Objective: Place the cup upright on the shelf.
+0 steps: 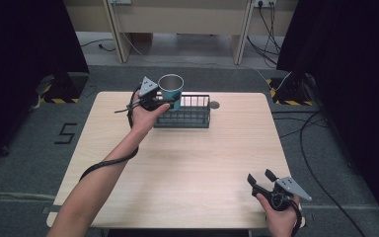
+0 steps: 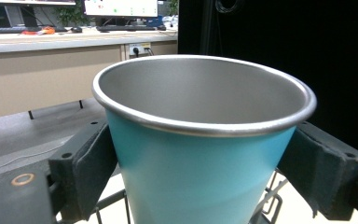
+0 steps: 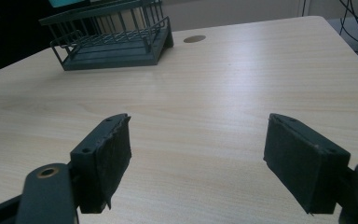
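Pale wood surface (image 1: 187, 168) fills mid-frame, black curtains either side. My left claw (image 1: 164, 101) is clamped on the teal metal cup (image 1: 171, 90), upright, over the left end of the dark wire rack (image 1: 192, 116) at upper centre. My right claw (image 1: 261, 178) sits lower right, pads (image 3: 107, 158) wide apart, holding nothing.

Open tabletop (image 1: 187, 168) from near edge to wire rack (image 1: 190, 117) at the far side.
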Tool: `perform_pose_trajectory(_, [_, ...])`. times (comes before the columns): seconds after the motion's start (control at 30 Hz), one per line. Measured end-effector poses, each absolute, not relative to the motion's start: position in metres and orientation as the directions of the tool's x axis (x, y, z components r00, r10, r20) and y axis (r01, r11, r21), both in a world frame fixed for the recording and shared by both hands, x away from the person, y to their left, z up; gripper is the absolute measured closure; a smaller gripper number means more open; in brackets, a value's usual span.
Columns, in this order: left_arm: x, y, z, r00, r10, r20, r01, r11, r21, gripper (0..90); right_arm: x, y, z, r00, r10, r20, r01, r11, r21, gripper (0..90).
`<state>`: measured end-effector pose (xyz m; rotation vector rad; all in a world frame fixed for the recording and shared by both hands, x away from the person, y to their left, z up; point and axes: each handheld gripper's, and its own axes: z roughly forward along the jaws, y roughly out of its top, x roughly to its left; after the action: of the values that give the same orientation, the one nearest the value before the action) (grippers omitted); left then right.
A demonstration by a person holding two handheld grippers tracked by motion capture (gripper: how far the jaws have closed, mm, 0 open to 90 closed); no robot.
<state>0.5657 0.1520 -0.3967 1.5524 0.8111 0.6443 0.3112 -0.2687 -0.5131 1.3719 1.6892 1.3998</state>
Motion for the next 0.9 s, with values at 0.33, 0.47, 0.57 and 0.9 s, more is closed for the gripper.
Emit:
perform_pose_trajectory(0.33, [0.585,0.149,-0.408,0.562,0.823,-0.084,0.183,-0.025,0.983,13.9,0.311,-0.268,-0.513,-0.332,0.925,0.187,0.356,-0.061,0.933,23.6])
perform_pose_trajectory(0.47, [0.589,0.147,-0.414,0.551,0.83,-0.086,0.197,-0.029,0.98,13.9,0.311,-0.269,-0.513,-0.332,0.924,0.192,0.357,-0.065,0.932,23.6])
perform_pose_trajectory(0.57, [0.591,0.144,-0.419,0.546,0.833,-0.088,0.207,-0.032,0.978,13.9,0.311,-0.269,-0.513,-0.333,0.923,0.19,0.356,-0.064,0.932,23.7])
perform_pose_trajectory(0.9, [0.596,0.135,-0.432,0.537,0.84,-0.082,0.244,-0.062,0.968,13.8,0.311,-0.269,-0.513,-0.332,0.923,0.195,0.357,-0.069,0.932,23.7])
